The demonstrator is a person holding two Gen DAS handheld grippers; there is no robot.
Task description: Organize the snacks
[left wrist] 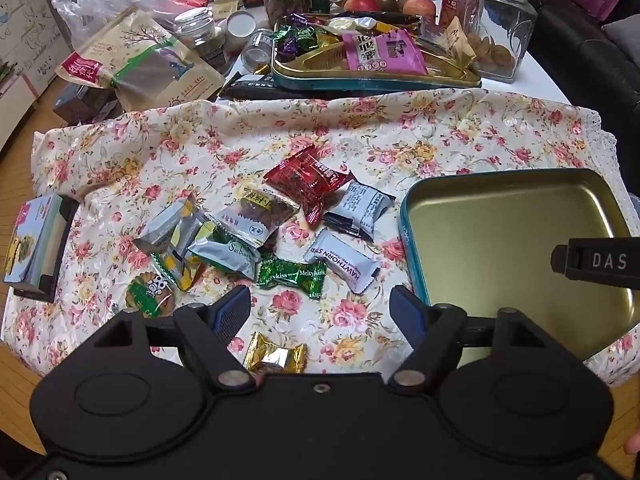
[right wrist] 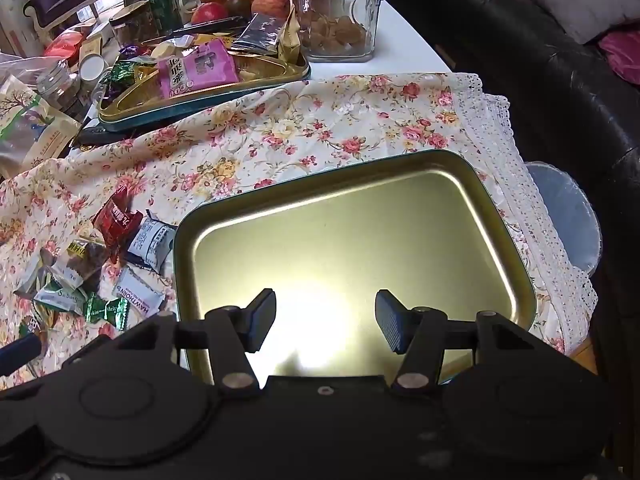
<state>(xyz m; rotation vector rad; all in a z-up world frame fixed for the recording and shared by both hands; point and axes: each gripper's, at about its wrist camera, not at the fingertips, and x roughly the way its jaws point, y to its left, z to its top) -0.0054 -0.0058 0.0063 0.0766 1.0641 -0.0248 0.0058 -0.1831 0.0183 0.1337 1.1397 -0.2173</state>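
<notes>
Several wrapped snacks lie in a heap on the floral cloth: a red packet, a white hawthorn packet, a green Meltykiss sweet, a gold sweet. My left gripper hangs open just above the cloth, with the gold sweet below its fingers and nothing between them. An empty gold tin tray sits to the right. My right gripper is open over the tray, holding nothing. The heap of snacks lies left of it.
At the back stands a second tin tray full of snacks, a glass jar with nuts, small jars, fruit and a large paper pouch. A small box lies at the cloth's left edge. A dark sofa borders the table on the right.
</notes>
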